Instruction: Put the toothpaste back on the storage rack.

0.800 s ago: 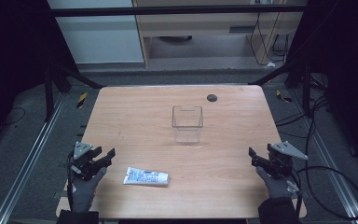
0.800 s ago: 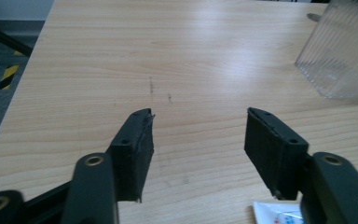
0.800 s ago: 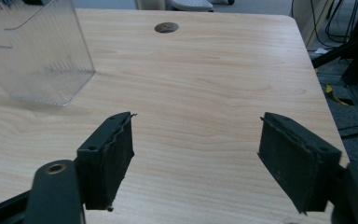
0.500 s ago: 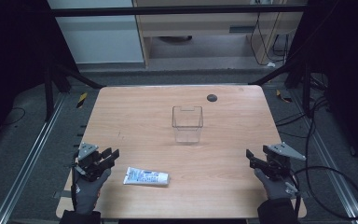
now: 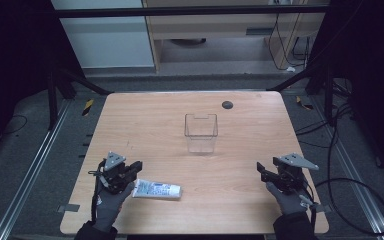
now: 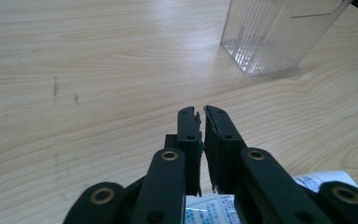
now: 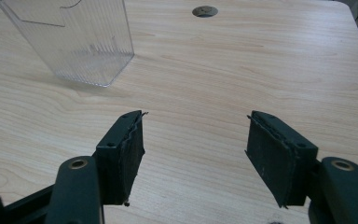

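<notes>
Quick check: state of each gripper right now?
Left gripper: shut, holding nothing; the white printed tube lies on the table beside it.
Right gripper: open, nothing between its jaws.

Wooden table [image 5: 145,125], light grain. Clear plastic box [image 5: 200,133] stands upright at centre. White tube [image 5: 157,189] lies flat at seven o'clock, near the front edge. Dark round hole [image 5: 227,104] at one o'clock.

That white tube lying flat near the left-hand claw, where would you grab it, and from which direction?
Grip the white tube across its narrow width near the middle, coming straight down from above. It lies flat on the table with its long axis running left to right, so its two long edges are free. The left gripper, jaws almost closed and empty, sits beside its left end and would need opening first.
</notes>
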The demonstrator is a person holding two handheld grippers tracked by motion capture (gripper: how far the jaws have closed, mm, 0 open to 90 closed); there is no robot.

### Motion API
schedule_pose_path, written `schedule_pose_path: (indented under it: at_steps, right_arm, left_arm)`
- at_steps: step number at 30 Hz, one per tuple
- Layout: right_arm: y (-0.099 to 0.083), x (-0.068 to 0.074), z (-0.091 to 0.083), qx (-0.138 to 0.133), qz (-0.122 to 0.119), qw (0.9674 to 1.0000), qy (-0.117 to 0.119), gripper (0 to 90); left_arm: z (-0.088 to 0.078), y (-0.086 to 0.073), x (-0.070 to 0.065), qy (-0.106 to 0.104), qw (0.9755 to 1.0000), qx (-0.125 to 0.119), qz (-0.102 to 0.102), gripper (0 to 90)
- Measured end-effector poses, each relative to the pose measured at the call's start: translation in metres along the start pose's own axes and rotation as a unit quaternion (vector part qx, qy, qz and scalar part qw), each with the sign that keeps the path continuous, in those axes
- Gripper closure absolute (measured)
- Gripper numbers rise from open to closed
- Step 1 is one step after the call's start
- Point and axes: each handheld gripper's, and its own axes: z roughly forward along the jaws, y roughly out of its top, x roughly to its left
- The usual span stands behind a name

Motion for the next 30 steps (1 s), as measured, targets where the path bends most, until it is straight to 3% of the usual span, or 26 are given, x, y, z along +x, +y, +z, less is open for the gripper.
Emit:
schedule_pose_path:
  at_steps: [15,30]
  right_arm:
    - [-0.001,0.002,0.005,0.008,-0.005,1.0000,0.000,33.2]
    - [-0.003,0.001,0.009,0.018,-0.012,0.9998,-0.002,31.4]
  left_arm:
    - [0.026,-0.002,-0.030,-0.035,0.9984,0.039,0.023,89.2]
    - [0.050,-0.008,-0.058,-0.070,0.9928,0.080,0.054,89.2]
